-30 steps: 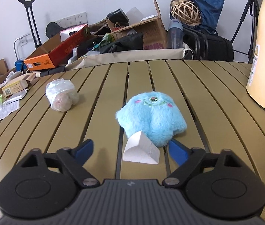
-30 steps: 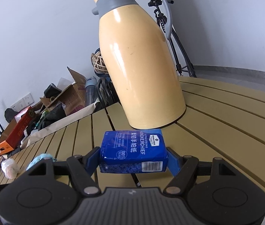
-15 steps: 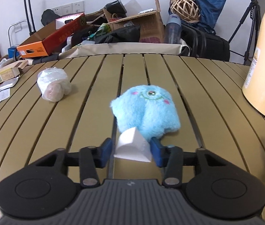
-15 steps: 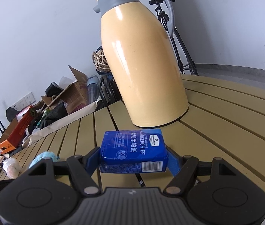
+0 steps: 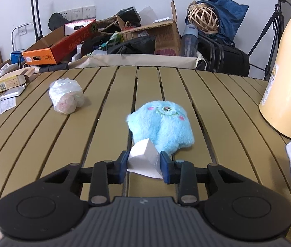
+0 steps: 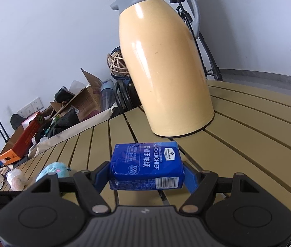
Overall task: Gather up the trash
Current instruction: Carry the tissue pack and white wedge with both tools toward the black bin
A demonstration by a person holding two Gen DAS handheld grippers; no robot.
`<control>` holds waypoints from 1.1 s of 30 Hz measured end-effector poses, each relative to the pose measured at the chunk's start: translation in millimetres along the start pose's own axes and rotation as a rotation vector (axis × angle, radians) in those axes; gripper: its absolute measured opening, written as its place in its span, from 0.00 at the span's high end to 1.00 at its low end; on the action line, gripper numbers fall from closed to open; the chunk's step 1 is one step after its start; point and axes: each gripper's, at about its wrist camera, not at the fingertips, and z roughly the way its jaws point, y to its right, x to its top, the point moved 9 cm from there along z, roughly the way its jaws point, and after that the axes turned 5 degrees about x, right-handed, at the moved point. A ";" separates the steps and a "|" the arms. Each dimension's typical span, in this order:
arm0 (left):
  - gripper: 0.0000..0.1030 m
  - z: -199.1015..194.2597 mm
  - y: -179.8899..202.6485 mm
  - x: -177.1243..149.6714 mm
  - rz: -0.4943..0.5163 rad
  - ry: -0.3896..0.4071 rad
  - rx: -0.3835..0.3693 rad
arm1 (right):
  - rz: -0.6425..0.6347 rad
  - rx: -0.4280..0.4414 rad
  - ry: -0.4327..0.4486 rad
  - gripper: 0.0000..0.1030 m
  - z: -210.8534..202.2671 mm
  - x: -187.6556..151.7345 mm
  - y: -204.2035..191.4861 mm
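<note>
Left wrist: left claw closing on white paper scrap | right claw pinching blue tissue pack

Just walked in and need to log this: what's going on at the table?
A person is collecting trash with two handheld claws. The left claw is closing on a crumpled white paper scrap in front of a blue plush toy. The right claw holds a blue tissue pack near a yellow thermos jug.
</note>
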 end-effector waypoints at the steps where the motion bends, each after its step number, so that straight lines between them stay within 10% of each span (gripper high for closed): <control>1: 0.68 -2.8 -0.7 0.4 0.006 0.003 0.002 | -0.005 0.002 -0.001 0.30 0.0 -0.5 -1.4; 33: 0.68 -135.3 -36.6 -21.9 0.009 0.160 -0.066 | -0.202 0.191 -0.039 0.30 -55.4 -9.3 -56.4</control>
